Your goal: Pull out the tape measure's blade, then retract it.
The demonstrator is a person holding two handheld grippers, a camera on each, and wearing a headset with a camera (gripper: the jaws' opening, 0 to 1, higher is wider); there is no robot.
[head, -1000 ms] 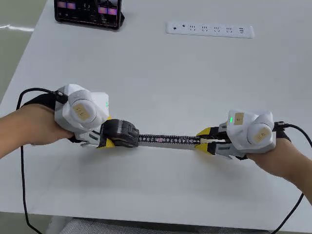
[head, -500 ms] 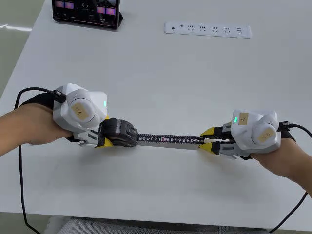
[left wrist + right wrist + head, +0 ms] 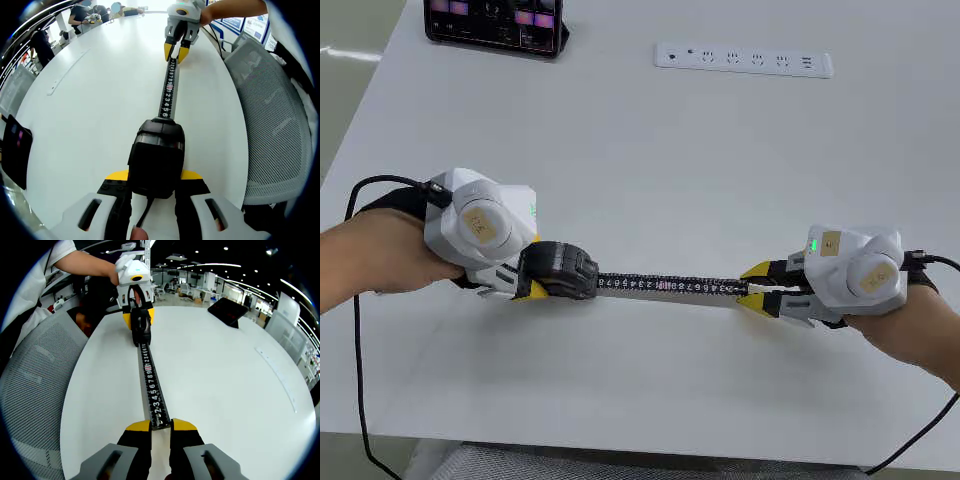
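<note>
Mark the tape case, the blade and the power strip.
tape case [image 3: 558,272]: head view, top of the black housing.
blade [image 3: 670,286]: head view, middle of the pulled-out length.
power strip [image 3: 743,60]: head view, centre of its face.

My white plastic left gripper [image 3: 532,289] and right gripper [image 3: 756,286]: yellow-tipped black jaws, tan round stickers [image 3: 476,222], green lights [image 3: 813,245], black cables [image 3: 382,179] behind each.

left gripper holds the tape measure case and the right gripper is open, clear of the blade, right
No: the right gripper is shut on the blade tip, per the right gripper view. The left gripper does hold the tape measure case.
</note>
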